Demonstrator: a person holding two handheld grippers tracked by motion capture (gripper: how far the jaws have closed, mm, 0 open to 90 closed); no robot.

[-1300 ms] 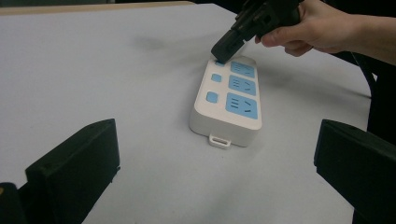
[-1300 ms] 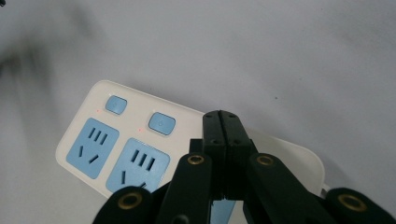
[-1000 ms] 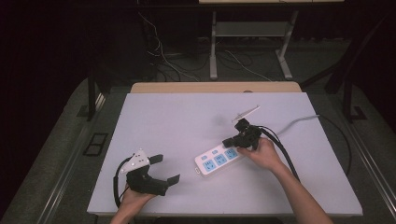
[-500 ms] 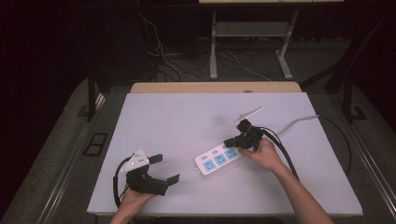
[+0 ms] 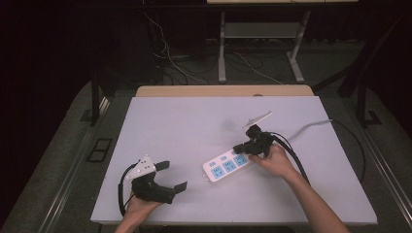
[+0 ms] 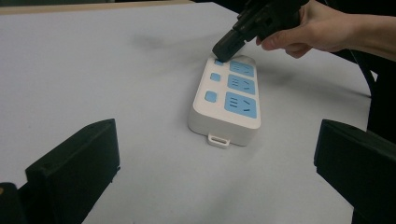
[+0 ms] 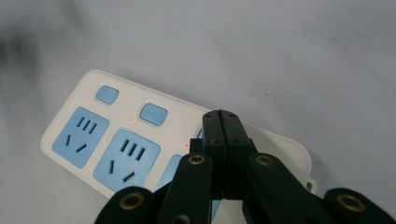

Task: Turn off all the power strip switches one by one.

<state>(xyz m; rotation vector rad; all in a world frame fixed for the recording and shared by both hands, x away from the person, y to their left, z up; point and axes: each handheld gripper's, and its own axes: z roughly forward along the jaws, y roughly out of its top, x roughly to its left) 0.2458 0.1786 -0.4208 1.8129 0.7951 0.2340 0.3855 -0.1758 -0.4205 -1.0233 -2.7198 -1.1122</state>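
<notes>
White, rigid plastic, the power strip point(image 5: 227, 165) looks light and liable to slide, so its long sides suit a grasp. Right gripper point(image 5: 238, 148), jaws clenched empty, presses a blue switch point(image 6: 218, 62); left gripper point(image 5: 175, 175) rests released.

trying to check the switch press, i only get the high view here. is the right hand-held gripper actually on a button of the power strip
Observer: Yes. In the left gripper view the right hand-held gripper has its tip down on the far blue button of the power strip.
Operator: jaws open or shut
Observer: Shut, the two black tips meet with nothing between them.
Operator: any lights on the strip
Observer: The right gripper view shows small red dots beside the buttons.
Operator: and the left one
Observer: The left hand-held gripper is open, its jaws wide apart, short of the strip.
</notes>
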